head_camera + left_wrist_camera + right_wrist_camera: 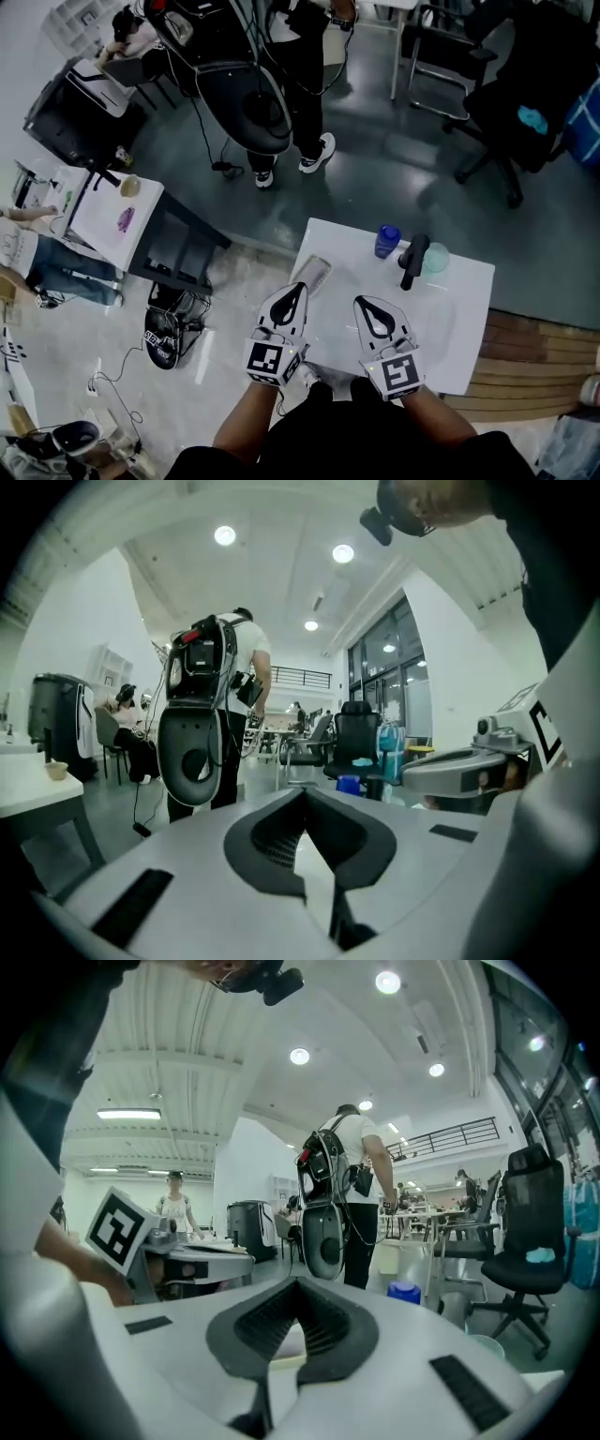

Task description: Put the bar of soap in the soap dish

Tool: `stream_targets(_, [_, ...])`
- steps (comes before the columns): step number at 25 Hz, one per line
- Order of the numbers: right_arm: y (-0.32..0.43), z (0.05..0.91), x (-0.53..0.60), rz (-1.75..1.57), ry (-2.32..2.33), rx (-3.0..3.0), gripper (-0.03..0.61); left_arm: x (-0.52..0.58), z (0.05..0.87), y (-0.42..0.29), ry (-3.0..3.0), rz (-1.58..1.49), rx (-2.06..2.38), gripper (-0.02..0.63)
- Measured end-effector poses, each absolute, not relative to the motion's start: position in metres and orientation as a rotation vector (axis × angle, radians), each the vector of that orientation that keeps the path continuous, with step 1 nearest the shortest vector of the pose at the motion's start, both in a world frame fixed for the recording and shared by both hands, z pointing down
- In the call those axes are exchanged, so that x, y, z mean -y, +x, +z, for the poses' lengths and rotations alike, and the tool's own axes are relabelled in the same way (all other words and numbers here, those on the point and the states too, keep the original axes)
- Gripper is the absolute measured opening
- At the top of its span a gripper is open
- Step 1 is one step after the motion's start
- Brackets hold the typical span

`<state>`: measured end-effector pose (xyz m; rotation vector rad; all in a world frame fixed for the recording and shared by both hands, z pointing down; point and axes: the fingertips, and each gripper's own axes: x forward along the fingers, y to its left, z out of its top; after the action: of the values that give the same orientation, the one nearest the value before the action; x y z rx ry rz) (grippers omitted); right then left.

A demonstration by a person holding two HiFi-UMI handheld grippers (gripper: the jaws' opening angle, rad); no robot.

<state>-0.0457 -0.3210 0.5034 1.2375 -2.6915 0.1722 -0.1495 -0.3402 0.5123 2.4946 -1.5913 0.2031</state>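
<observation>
- Head view: both grippers are held over the near edge of the white surface (450, 309), side by side.
- left gripper (299, 288): fingers closed tip to tip, nothing held; left gripper view shows only bare white through the gap.
- right gripper (363, 305): fingers also together and empty; the pale patch behind the tips is unclear.
- Pale ridged oblong, likely the soap dish (312, 276), lies on the surface just ahead of the left fingers.
- Its long axis runs diagonally, near-left to far-right.
- bar of soap: can't tell it apart from the dish at this size, possibly already in it.
- The left hand is nearer, the right is well off to the side.
</observation>
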Motion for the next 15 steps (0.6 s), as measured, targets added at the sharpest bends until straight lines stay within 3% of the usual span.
stream_targets(15, [-0.051, 0.437, 0.320, 0.036, 1.316, 2.720, 0.009, 0.305, 0.450, -0.154, 2.595, 0.056, 1.640, 0.021])
